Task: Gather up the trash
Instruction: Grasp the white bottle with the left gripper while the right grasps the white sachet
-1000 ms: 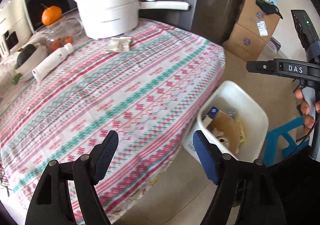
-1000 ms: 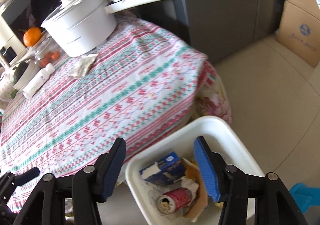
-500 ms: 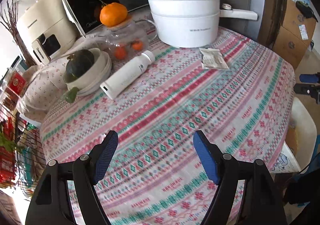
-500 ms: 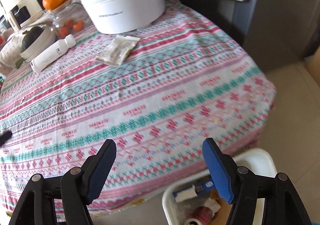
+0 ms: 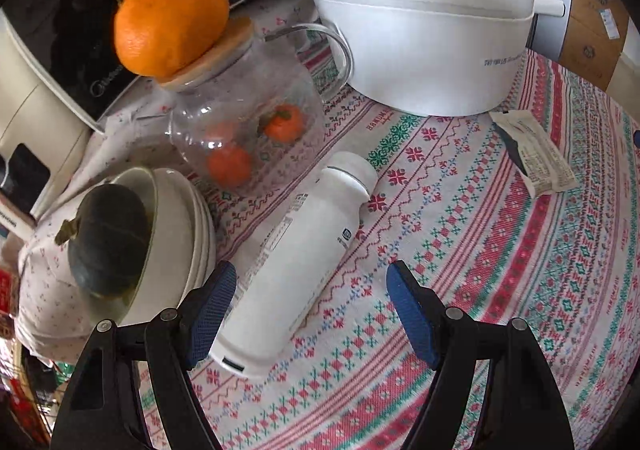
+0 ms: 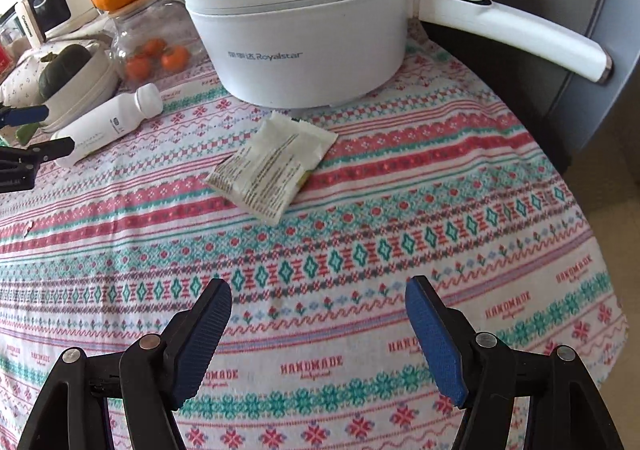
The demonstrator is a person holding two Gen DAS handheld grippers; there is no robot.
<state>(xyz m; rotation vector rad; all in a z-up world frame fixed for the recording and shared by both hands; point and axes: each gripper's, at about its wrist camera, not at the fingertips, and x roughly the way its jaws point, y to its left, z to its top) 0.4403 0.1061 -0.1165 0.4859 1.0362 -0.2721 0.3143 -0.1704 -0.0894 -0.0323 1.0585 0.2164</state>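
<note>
A white plastic bottle (image 5: 298, 250) lies on its side on the patterned tablecloth; it also shows in the right wrist view (image 6: 108, 126). My left gripper (image 5: 310, 310) is open, its jaws on either side of the bottle's lower end, not closed on it. A crumpled white wrapper (image 6: 274, 166) lies in front of the white pot; it also shows in the left wrist view (image 5: 534, 156). My right gripper (image 6: 318, 334) is open and empty above the cloth, short of the wrapper. The left gripper's fingertips (image 6: 28, 114) show at the left edge of the right wrist view.
A white electric pot (image 6: 296, 22) with a long handle (image 6: 516, 38) stands behind the wrapper. A glass jug (image 5: 244, 118) with small oranges carries a big orange (image 5: 170, 22) on its lid. A stack of bowls (image 5: 172, 242) holding a dark squash sits left of the bottle.
Both grippers swung away from the trash bin beside the table and moved in over the table. The left now straddles the bottle; the right has neared the wrapper.
</note>
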